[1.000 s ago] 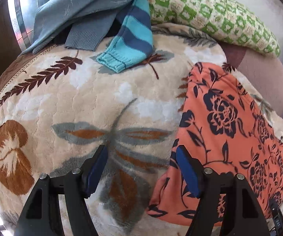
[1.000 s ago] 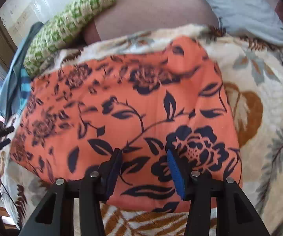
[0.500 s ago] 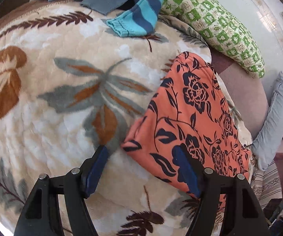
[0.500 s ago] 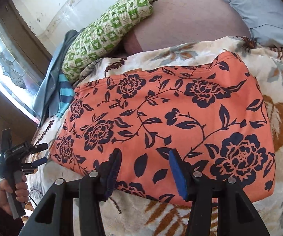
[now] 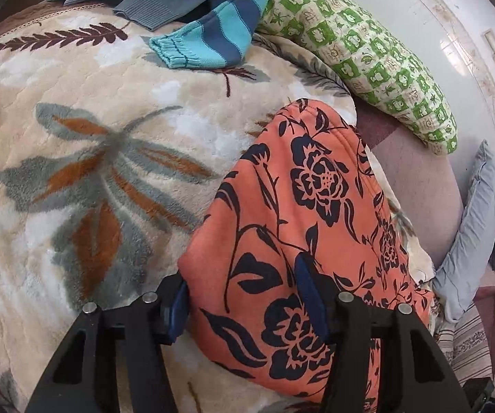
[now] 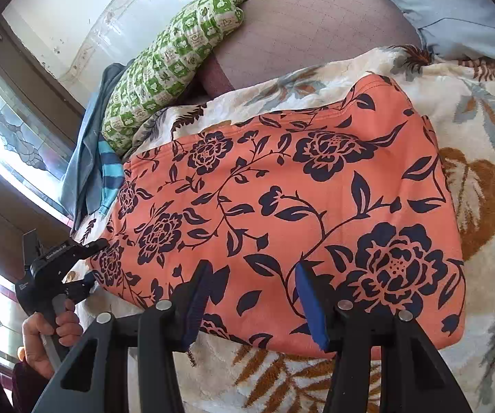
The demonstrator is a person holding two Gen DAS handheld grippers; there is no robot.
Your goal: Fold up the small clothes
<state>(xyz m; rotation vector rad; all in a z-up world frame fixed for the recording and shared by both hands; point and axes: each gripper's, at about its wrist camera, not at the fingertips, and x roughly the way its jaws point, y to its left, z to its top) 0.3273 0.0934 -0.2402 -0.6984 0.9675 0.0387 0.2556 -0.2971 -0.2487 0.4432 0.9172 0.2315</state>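
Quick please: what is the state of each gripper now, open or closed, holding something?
Left gripper: open, fingers astride the corner of the orange floral garment, not clamped.
Right gripper: open, over the garment's near edge, holding nothing.

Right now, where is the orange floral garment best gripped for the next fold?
Probably its near left corner, where the open left hand-held gripper already straddles the orange floral garment. It lies flat on the plush leaf-print blanket, so come in low from the near edge.

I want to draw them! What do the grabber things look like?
Each hand-held gripper, left and right, has two black plastic arms with silver rivets and blue pads inside the fingertips. From the side, the left one shows a black pistol-style body with small white lettering, held by a bare hand.
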